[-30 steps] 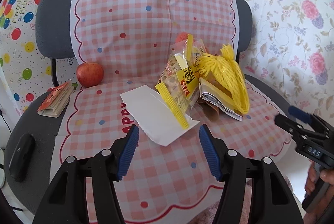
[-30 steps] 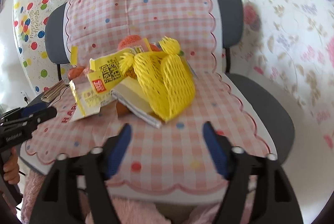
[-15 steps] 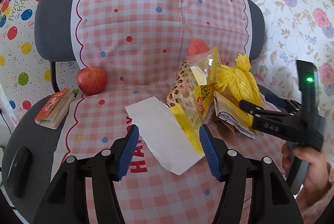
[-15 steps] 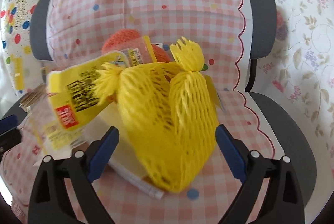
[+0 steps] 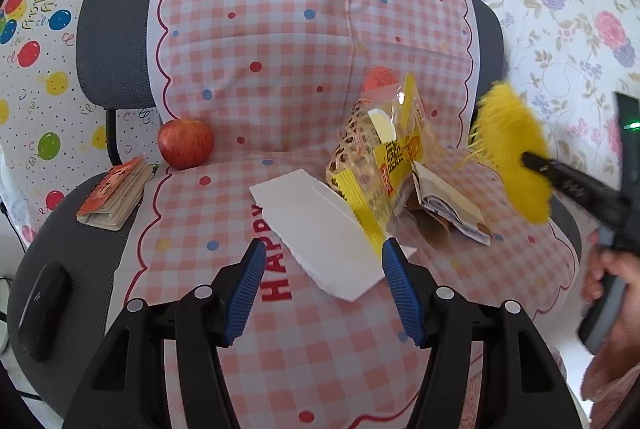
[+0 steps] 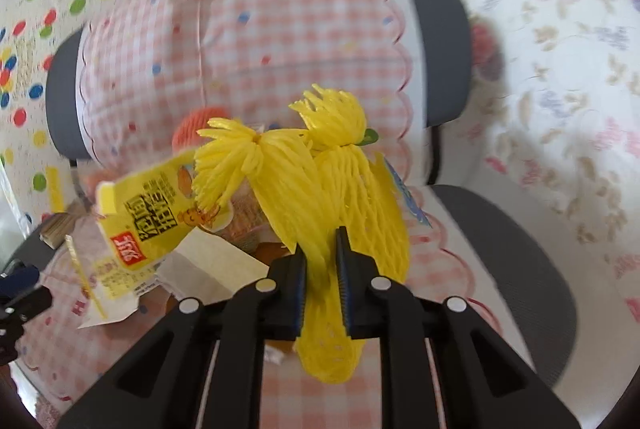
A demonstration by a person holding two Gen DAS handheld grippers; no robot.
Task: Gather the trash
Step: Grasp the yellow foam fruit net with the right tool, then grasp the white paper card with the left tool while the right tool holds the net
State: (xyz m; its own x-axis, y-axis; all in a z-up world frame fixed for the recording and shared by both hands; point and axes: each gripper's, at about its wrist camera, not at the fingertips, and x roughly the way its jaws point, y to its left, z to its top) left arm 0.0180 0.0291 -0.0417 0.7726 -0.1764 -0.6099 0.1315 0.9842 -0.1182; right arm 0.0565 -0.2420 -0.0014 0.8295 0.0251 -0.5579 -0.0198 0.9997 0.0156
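Trash sits heaped on the seat of an office chair (image 5: 104, 41) draped in a pink gingham cloth (image 5: 280, 41). Right tool (image 6: 322, 261) is clamped narrow on a yellow foam net sleeve (image 6: 320, 197); the net bulges above and below the blue pads and hangs off the right edge of the seat, clear of the pile in the left wrist view, where it shows as a blurred yellow mass (image 5: 516, 165). Left tool (image 5: 322, 265) is spread wide, nothing between its pads, hovering low over the seat with the near edge of a torn white paper (image 5: 320, 233) between its fingertips. Whether the pads touch the paper, cannot tell.

Rest of the pile, just behind the paper: a clear-and-yellow snack wrapper (image 5: 384, 157) standing upright, a folded paper packet (image 5: 448, 209) leaning against its right side, and something orange (image 5: 378, 79) behind both.

Seat's left side: a red apple (image 5: 185, 143) against the backrest, a small booklet (image 5: 116, 195) near it, a black mouse (image 5: 42, 305) at the front edge.
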